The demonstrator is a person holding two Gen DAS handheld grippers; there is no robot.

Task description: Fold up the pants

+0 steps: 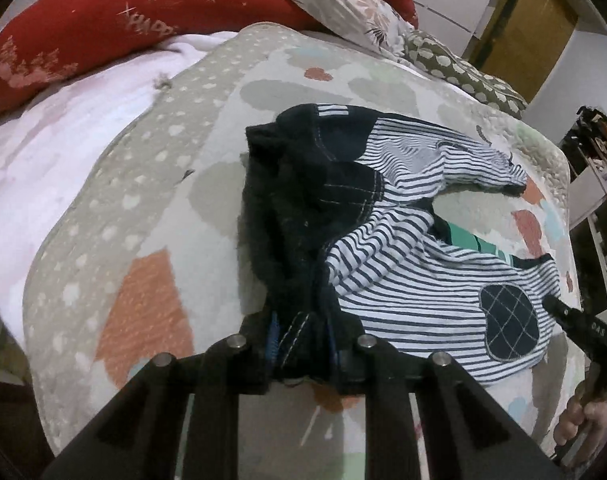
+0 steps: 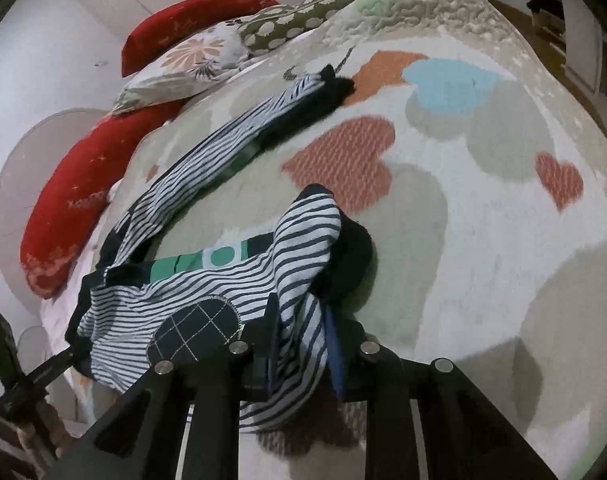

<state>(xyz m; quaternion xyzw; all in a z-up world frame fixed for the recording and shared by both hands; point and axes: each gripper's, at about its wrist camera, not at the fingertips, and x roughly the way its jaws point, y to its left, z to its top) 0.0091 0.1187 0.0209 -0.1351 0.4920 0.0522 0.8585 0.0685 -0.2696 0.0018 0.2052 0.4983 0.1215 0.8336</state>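
Both grippers, left [image 1: 303,344] and right [image 2: 299,354], were clamped on the striped pants [image 1: 403,248], lifting edges off the bed quilt [image 1: 151,200] for your fold.

The pants [image 1: 387,240] are made of navy-and-white striped fabric with a dark navy waistband, a round navy patch stitched in a grid, and a green-and-white printed lining. They are spread crumpled across a quilted bed cover, 2 legs splayed apart. The waistband end and 1 leg's cuff end are seen bunched and raised off the cover.
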